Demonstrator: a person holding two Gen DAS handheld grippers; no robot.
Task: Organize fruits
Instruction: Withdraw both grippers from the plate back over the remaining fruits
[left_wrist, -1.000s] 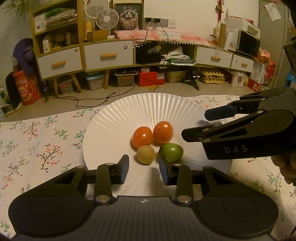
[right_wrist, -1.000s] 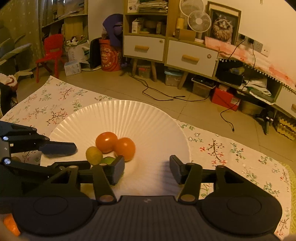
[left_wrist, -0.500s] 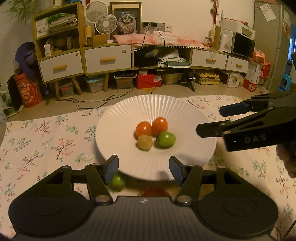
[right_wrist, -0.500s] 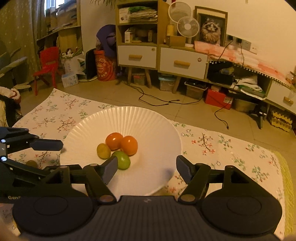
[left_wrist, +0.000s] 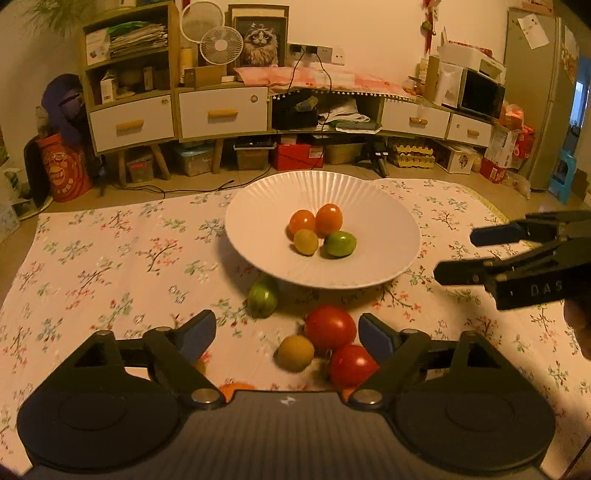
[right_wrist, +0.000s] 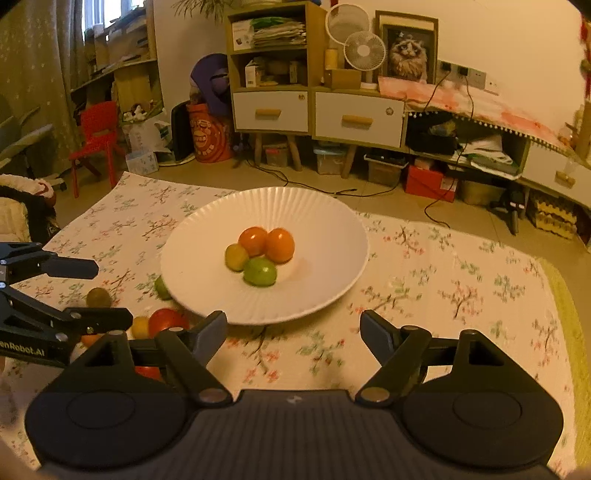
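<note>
Resting on a floral cloth (left_wrist: 110, 258), a white plate (left_wrist: 388, 229) holds two orange fruits (left_wrist: 302, 220), one yellow fruit (left_wrist: 306, 242) and one green fruit (left_wrist: 340, 243), clustered and touching. Off the plate, at its 6 to 7 o'clock, lie a green fruit on the cloth (left_wrist: 263, 297), two red fruits (left_wrist: 330, 328) and a yellow-brown fruit (left_wrist: 295, 353). Left gripper (left_wrist: 286, 334): jaws opening, nothing gripped, loose fruit lying beneath. Right gripper (right_wrist: 293, 328): jaws opening, empty, at the plate's 6 o'clock.
</note>
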